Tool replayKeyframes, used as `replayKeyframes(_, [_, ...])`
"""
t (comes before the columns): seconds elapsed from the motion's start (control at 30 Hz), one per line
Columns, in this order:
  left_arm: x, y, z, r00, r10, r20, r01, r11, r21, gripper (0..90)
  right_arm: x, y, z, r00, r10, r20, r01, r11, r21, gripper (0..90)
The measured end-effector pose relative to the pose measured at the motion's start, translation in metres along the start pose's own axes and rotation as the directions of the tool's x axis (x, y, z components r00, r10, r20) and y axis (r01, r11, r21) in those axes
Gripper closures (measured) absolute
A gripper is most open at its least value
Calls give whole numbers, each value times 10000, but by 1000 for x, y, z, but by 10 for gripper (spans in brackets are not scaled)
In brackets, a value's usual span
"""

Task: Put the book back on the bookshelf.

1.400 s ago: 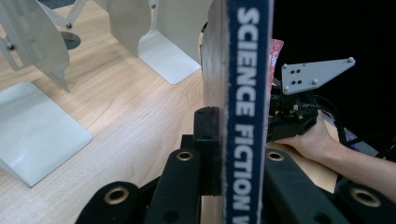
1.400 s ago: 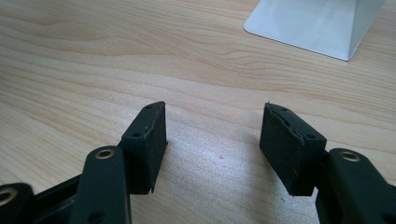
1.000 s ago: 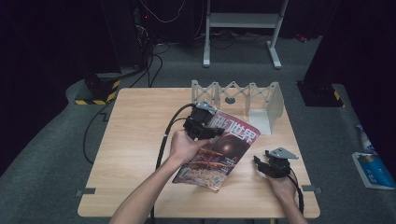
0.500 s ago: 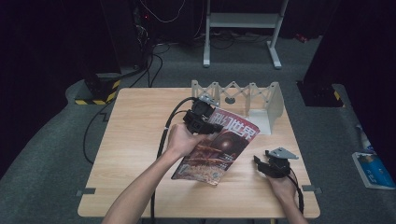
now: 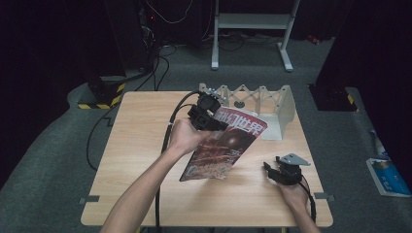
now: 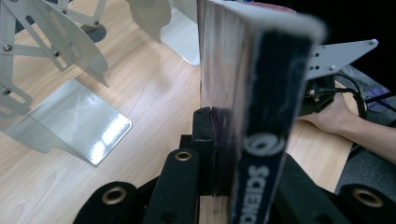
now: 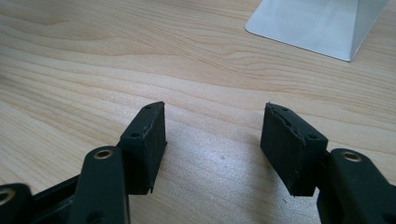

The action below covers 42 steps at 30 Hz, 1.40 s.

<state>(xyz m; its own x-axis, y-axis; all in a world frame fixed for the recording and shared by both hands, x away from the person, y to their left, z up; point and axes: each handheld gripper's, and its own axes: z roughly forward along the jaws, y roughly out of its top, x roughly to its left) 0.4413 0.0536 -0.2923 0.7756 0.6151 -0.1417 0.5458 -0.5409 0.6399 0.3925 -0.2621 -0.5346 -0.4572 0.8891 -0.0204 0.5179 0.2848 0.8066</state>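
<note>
Pinching the magazine [image 5: 226,145] by one corner, the left gripper [image 5: 210,121] tilts it off the bench [image 5: 141,145]; it may slip, while the right gripper [image 5: 272,171] rests released near the bench's right edge.

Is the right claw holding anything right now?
No, the right claw stands open in its own view, with bare wooden table between its pads.
</note>
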Motion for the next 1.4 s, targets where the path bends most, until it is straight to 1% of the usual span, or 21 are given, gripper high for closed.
replayKeyframes(0.2, [4, 6, -3, 9999, -96, -103, 99, 9997, 205, 822, 0, 0, 0, 10000, -2, -7, 2, 10000, -10, 403])
replayKeyframes(0.4, [8, 11, -7, 9995, -236, -222, 240, 9995, 181, 821, 0, 0, 0, 10000, 9, -10, -9, 10000, 13, 403])
replayKeyframes(0.57, [12, 14, -8, 9990, -223, -383, 233, 9994, 256, 822, 0, 0, 0, 10000, 24, -9, -24, 10000, 18, 403])
replayKeyframes(0.67, [16, 14, -9, 9985, -355, -420, 360, 9993, 105, 823, 0, 0, 0, 10000, -16, -2, 16, 10000, 2, 403])
replayKeyframes(0.73, [19, 13, -10, 9980, -471, -417, 470, 9989, -17, 824, 0, 0, -1, 10000, 45, 48, -45, 10000, 22, 405])
replayKeyframes(0.87, [24, 12, -12, 9965, -709, -438, 695, 9970, -330, 827, -1, 0, -1, 9999, 54, 123, -54, 10000, 9, 408])
replayKeyframes(1.0, [29, 12, -14, 9949, -850, -543, 823, 9954, -493, 828, -1, 0, -1, 9999, 59, 121, -59, 10000, 6, 408])
replayKeyframes(1.13, [36, 10, -19, 9915, -1169, -568, 1120, 9902, -829, 828, -1, 0, -1, 9999, 55, 133, -56, 10000, 10, 409])
replayKeyframes(1.27, [44, 7, -26, 9852, -1595, -624, 1500, 9795, -1346, 828, -1, 0, -2, 9998, 106, 182, -106, 9999, -3, 411])
replayKeyframes(1.33, [47, 6, -29, 9834, -1692, -661, 1581, 9763, -1476, 828, -1, 0, -2, 9997, 71, 214, -70, 10000, -27, 412])
replayKeyframes(1.4, [50, 4, -32, 9796, -1878, -709, 1745, 9713, -1617, 828, -1, -1, -2, 9996, 114, 266, -113, 9999, -20, 415])
